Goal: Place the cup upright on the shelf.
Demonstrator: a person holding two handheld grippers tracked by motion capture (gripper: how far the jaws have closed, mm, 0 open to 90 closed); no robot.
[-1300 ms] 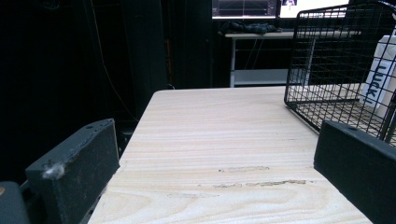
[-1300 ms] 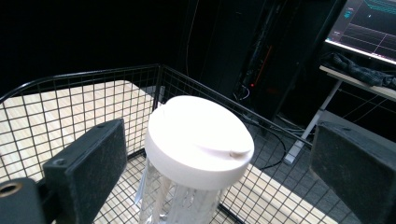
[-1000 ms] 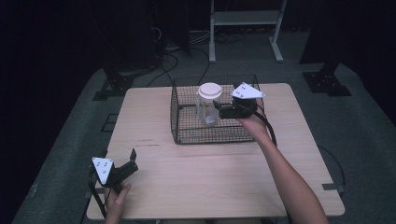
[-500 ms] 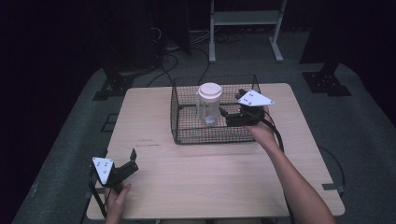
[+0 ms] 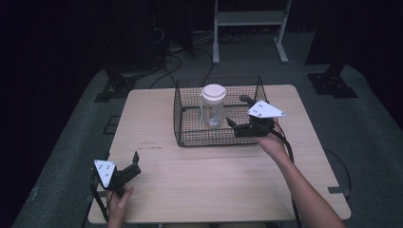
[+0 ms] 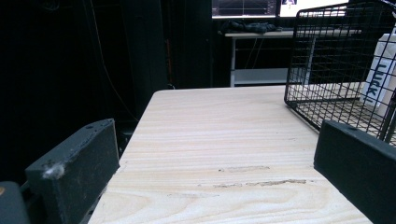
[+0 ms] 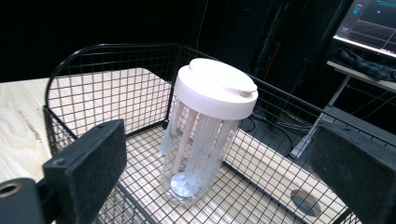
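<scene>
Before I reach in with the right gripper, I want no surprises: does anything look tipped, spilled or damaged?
Nothing stands out. The clear jar stands upright in the wire basket, its white lid seated level, with nothing spilled around it. The table has some scuffed patches in its surface, which look like minor wear.

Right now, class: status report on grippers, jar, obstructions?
Left gripper open, idle at near table edge. Right gripper open, beside jar. Jar upright in wire basket. Nothing between.
</scene>
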